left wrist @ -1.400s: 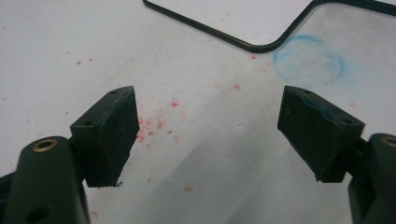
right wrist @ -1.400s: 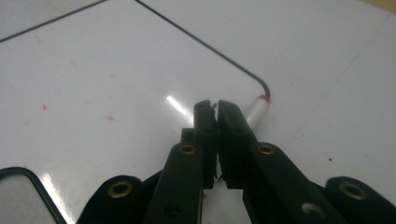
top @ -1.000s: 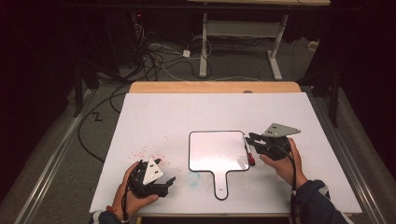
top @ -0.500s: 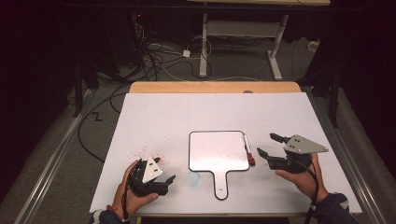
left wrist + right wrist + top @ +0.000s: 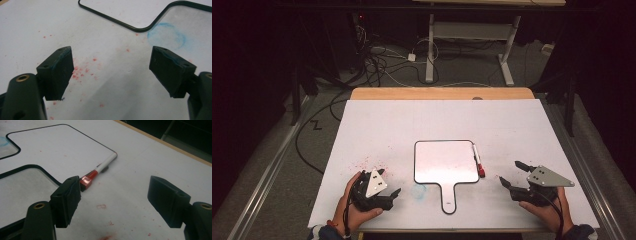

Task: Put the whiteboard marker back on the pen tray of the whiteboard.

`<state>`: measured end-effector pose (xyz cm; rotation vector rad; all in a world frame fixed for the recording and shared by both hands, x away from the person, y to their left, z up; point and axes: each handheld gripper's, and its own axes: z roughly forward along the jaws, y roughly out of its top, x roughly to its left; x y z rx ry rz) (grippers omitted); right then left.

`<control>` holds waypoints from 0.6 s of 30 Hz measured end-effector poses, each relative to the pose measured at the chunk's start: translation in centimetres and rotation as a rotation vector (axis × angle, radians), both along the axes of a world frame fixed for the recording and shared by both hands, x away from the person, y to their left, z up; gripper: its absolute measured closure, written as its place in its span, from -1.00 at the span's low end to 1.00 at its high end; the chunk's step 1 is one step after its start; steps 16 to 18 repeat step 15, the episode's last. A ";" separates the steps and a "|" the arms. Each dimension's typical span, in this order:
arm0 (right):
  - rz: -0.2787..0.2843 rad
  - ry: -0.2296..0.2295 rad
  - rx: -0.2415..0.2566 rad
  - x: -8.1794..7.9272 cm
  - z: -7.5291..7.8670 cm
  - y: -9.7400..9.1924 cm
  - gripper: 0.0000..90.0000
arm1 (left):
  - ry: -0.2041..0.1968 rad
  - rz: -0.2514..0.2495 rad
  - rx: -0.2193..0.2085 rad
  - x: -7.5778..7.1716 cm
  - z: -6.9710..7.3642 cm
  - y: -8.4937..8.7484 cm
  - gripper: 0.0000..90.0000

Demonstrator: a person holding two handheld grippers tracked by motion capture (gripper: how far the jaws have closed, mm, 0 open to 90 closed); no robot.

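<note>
A small white board (image 5: 446, 161) with a black rim and a short handle lies in the middle of the white table top. A marker (image 5: 477, 159) with a red cap rests along its right edge, also in the right gripper view as marker (image 5: 103, 167) beside the board (image 5: 57, 147). My right gripper (image 5: 510, 172) sits right of the marker, apart from it. Its jaws have just been opening and stand open (image 5: 113, 200) with nothing between them. My left gripper (image 5: 393, 197) rests near the front left, open (image 5: 112, 72) over bare table with red specks.
A faint blue smear (image 5: 418, 190) marks the table left of the board's handle, and red specks (image 5: 371, 162) lie farther left. The table's wooden far edge (image 5: 442, 93) borders a dark floor with cables and a desk frame beyond.
My right gripper let go of the marker at the board's right edge, opened wide, and drew back to the right and toward the front. The left gripper stayed put.
</note>
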<state>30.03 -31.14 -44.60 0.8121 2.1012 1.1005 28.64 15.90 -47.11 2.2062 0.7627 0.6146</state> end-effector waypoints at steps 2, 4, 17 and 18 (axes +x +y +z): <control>0.010 -0.005 0.020 0.0 0.1 0.1 -0.39 | 0.003 -0.005 -0.002 0.1 0.0 0.0 -0.58; 0.008 -0.010 0.012 -0.1 0.2 0.2 -0.38 | 0.018 -0.004 -0.002 0.1 -0.1 -0.1 -0.58; 0.012 -0.012 0.011 0.2 0.2 0.1 -0.37 | 0.027 0.001 0.011 0.4 -0.3 -0.1 -0.58; 0.012 -0.012 0.011 0.2 0.2 0.1 -0.37 | 0.027 0.001 0.011 0.4 -0.3 -0.1 -0.58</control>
